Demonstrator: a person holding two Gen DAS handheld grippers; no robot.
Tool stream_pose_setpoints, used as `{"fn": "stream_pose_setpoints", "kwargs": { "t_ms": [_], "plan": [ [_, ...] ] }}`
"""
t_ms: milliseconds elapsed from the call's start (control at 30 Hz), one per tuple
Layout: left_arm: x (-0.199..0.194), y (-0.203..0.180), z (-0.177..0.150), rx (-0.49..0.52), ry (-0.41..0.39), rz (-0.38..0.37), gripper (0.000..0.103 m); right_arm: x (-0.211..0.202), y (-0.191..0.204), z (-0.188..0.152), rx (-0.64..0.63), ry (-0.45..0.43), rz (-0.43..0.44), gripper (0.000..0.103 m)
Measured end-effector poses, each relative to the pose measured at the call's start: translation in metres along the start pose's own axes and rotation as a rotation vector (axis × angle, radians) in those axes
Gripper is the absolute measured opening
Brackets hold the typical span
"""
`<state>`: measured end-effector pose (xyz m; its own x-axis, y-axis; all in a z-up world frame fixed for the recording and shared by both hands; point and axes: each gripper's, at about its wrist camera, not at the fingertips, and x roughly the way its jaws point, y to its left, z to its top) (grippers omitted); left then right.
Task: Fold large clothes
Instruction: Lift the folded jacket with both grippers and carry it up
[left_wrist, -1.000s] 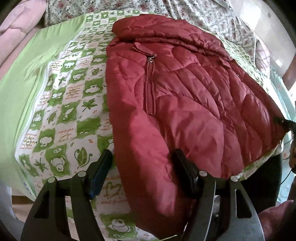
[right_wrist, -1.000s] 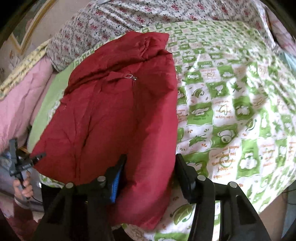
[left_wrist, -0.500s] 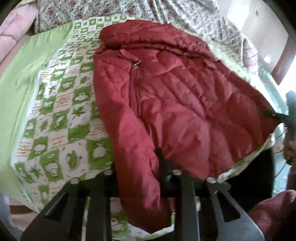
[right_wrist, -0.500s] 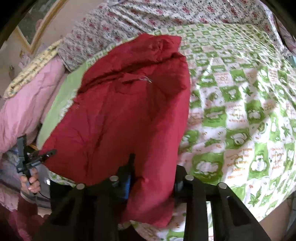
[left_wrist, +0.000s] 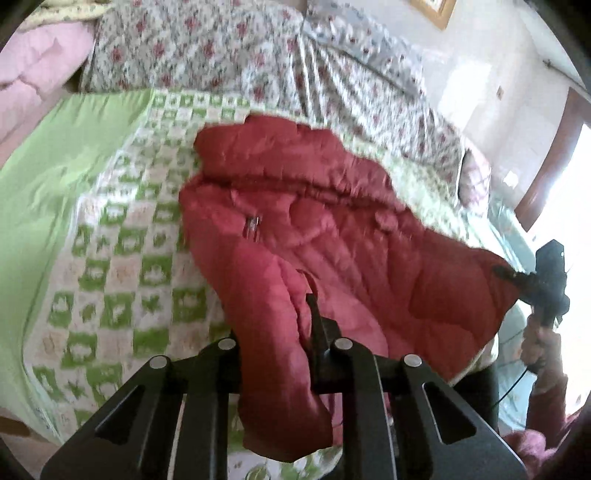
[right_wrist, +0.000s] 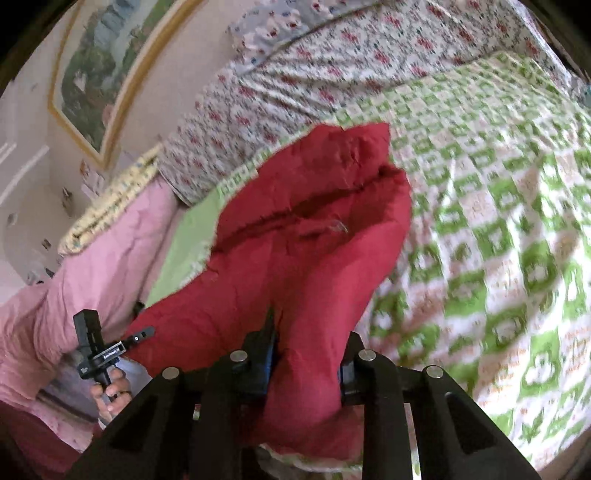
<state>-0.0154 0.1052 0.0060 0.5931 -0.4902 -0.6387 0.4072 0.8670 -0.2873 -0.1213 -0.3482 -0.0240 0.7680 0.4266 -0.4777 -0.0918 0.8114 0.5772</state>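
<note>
A red quilted jacket (left_wrist: 332, 236) lies on the bed, zipper side up, its near hem lifted off the cover. My left gripper (left_wrist: 275, 325) is closing on one lower corner, with a thick fold of red fabric pinched between the pads. In the right wrist view the same jacket (right_wrist: 295, 258) bunches up between the fingers of my right gripper (right_wrist: 306, 343), which is also closing on its corner. Each gripper shows in the other's view, the right gripper (left_wrist: 508, 273) at the jacket's far corner and the left gripper (right_wrist: 142, 334) at the left edge.
A green-and-white patterned bed cover (right_wrist: 480, 240) stretches under and beyond the jacket. A floral quilt (left_wrist: 221, 55) is heaped at the head of the bed, and a pink quilt (right_wrist: 74, 295) lies along the side. A framed picture (right_wrist: 96, 70) hangs on the wall.
Both grippers went from open around the jacket's lower corners to pinching them. Both then rose and tipped up, lifting the hem off the bed.
</note>
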Motion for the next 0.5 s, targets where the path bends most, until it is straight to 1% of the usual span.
{"fn": "stream_pose_setpoints", "kwargs": {
  "t_ms": [133, 300, 367, 500],
  "plan": [
    [-0.003, 0.002, 0.018, -0.016, -0.051, -0.003, 0.016, -0.002, 0.004, 0.018, -0.002, -0.067, 0.027, 0.023],
    [0.000, 0.007, 0.041, -0.021, -0.078, 0.008, 0.016, 0.002, 0.011, 0.040, -0.024, -0.111, 0.019, 0.023],
    [0.001, 0.009, 0.054, -0.029, -0.093, 0.004, 0.016, 0.004, 0.013, 0.054, -0.030, -0.126, 0.013, 0.023],
    [0.006, 0.010, 0.079, -0.030, -0.112, 0.027, 0.016, 0.009, 0.021, 0.082, -0.056, -0.160, 0.002, 0.023]
  ]
}}
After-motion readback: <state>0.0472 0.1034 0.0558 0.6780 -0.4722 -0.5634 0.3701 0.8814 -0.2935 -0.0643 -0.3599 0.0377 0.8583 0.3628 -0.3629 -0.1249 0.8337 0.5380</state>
